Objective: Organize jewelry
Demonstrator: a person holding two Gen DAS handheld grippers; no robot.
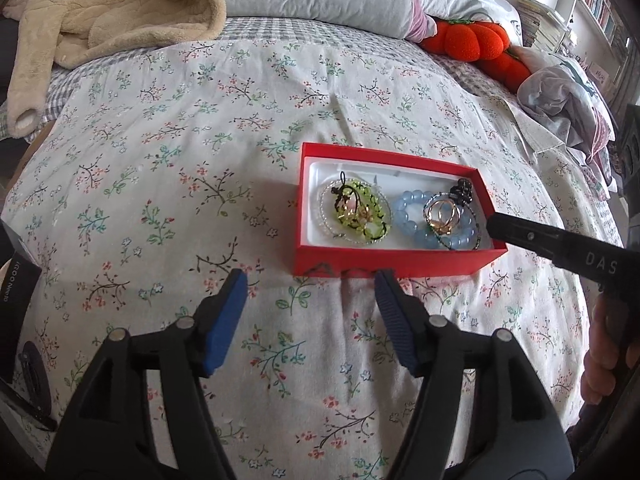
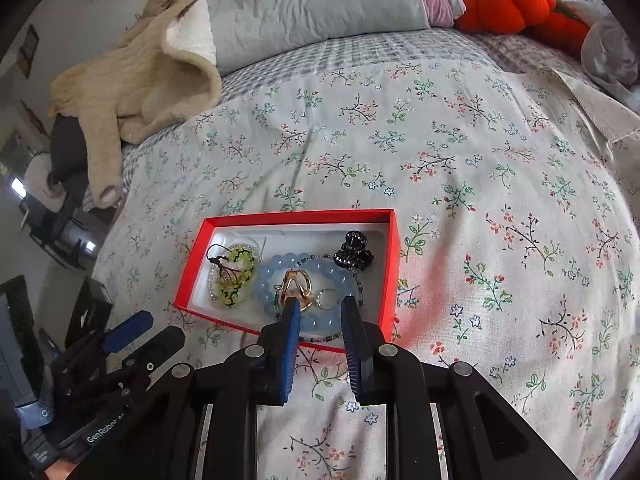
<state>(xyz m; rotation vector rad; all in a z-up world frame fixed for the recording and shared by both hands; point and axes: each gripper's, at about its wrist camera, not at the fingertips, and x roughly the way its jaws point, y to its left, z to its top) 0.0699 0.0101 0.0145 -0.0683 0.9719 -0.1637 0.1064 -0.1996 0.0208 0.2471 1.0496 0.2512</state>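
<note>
Box: we see one red box [image 1: 394, 268] with a white lining lying on the flowered bed cover [image 1: 168, 168]; its long axis runs left to right across the left wrist view, tilted a little, and its open side faces up.
Jewelry in the box: one green-and-black beaded bracelet [image 2: 236, 280] at the left end, ringed by a clear beaded strand; one blue bead bracelet [image 2: 304, 292] in the middle; one gold ring piece [image 2: 298, 284] lying on the blue beads; one black hair claw [image 2: 354, 256] in the far right corner (a thin dark bead string trails beside it).
Left gripper [image 1: 312, 284]: spread wide, holding nothing, just short of the box's near wall.
Right gripper [image 2: 320, 308]: half spread, holding nothing, its tips over the near right part of the box by the blue beads.
Writing: we read "DAS" on the right gripper in the left wrist view and "GenRobot" on the left gripper in the right wrist view.
Bed: one beige fleece garment [image 1: 100, 12], a grey pillow [image 2: 312, 4], and two orange plush pumpkins [image 1: 476, 40].
</note>
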